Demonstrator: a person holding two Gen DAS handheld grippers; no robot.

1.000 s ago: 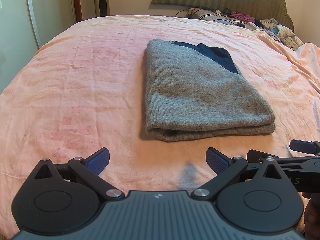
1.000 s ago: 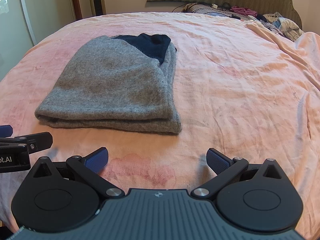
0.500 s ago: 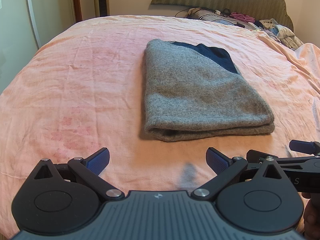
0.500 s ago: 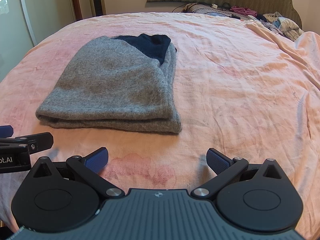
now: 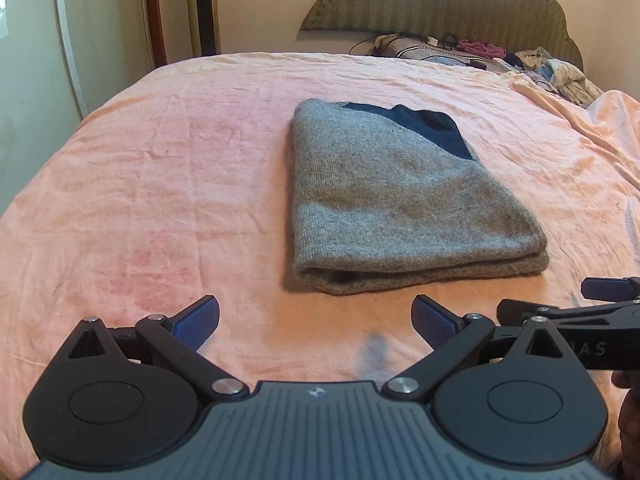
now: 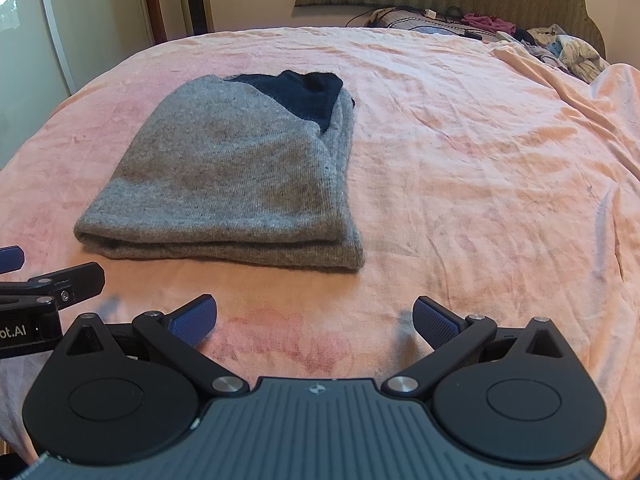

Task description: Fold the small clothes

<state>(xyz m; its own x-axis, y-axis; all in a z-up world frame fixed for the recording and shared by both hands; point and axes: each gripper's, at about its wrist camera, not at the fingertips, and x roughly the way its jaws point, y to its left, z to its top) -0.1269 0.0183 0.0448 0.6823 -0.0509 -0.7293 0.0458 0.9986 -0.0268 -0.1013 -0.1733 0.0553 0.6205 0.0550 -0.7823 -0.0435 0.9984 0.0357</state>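
A grey knit sweater [image 5: 392, 196] with a dark blue part at its far end lies folded in a neat stack on the pink bedsheet [image 5: 160, 184]. In the right wrist view the same folded sweater [image 6: 240, 176] sits ahead and to the left. My left gripper [image 5: 316, 320] hovers open near the sheet's front edge, short of the sweater's fold, holding nothing. My right gripper [image 6: 316, 318] is open too and empty, to the right of the sweater's near corner. Each gripper shows at the edge of the other's view.
A pile of loose clothes [image 5: 552, 72] and cables lies by the padded headboard [image 5: 440, 0] at the far right. The sheet bunches into a ridge [image 6: 580, 92] on the right. A wall and door frame [image 5: 156, 12] stand at the far left.
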